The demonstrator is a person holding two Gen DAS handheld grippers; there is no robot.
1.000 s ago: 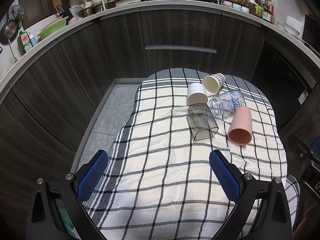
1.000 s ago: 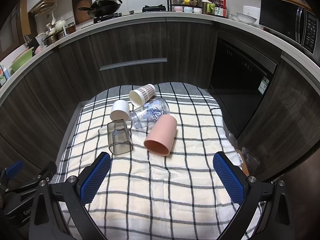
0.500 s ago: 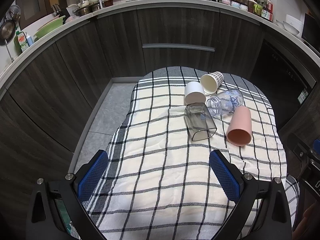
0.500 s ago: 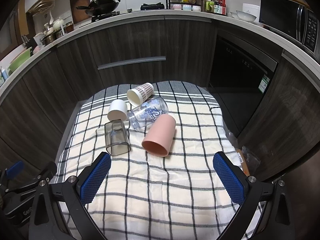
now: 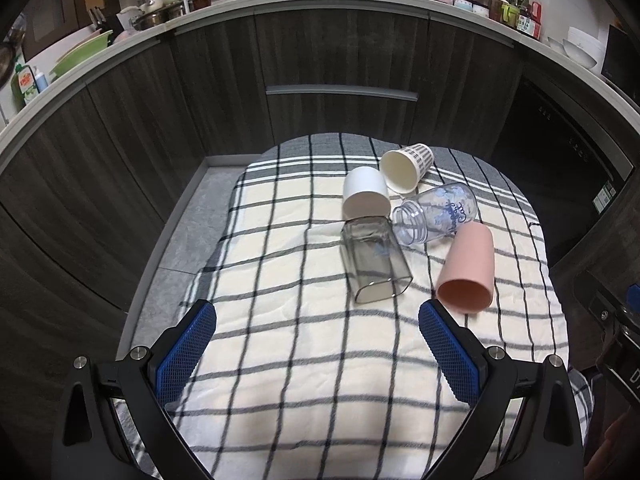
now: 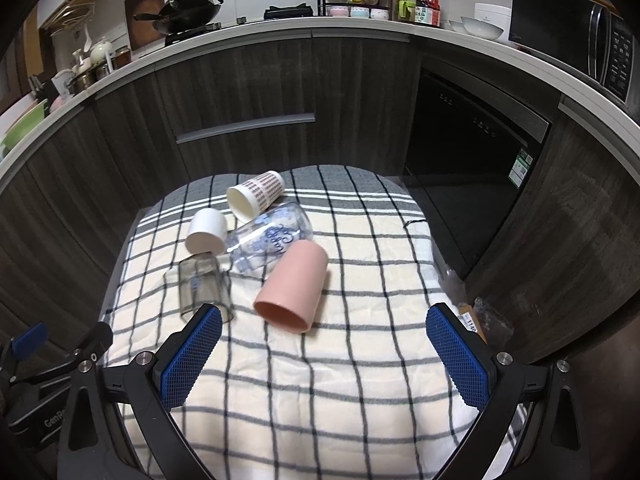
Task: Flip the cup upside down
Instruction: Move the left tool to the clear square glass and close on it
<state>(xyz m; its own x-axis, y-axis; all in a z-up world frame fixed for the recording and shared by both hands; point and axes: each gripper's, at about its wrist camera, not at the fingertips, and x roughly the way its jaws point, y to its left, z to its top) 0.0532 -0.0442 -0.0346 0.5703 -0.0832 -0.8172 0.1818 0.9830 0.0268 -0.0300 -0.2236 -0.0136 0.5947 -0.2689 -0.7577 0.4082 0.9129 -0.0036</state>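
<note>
Several cups lie on their sides in a cluster on the checked cloth (image 5: 280, 360) (image 6: 360, 380). A pink cup (image 5: 466, 270) (image 6: 294, 286) lies nearest, mouth toward me. A smoky square glass (image 5: 374, 266) (image 6: 202, 286) lies left of it. A clear printed glass (image 5: 436, 216) (image 6: 268, 240), a white cup (image 5: 364, 196) (image 6: 206, 232) and a patterned paper cup (image 5: 406, 168) (image 6: 256, 196) lie behind. My left gripper (image 5: 316, 350) is open and empty, short of the smoky glass. My right gripper (image 6: 324, 354) is open and empty, just short of the pink cup.
Dark wooden cabinets (image 5: 340, 60) curve behind the table, with a floor gap (image 5: 180, 232) on the left. A black appliance door (image 6: 472, 152) stands at the right. The counter carries a wok (image 6: 192, 4), bottles and bowls. The left gripper's body (image 6: 36, 380) shows at the right view's lower left.
Both grippers have moved forward and lower toward the cups. The cups look larger and nearer. No cup has moved, and both grippers stay open.
</note>
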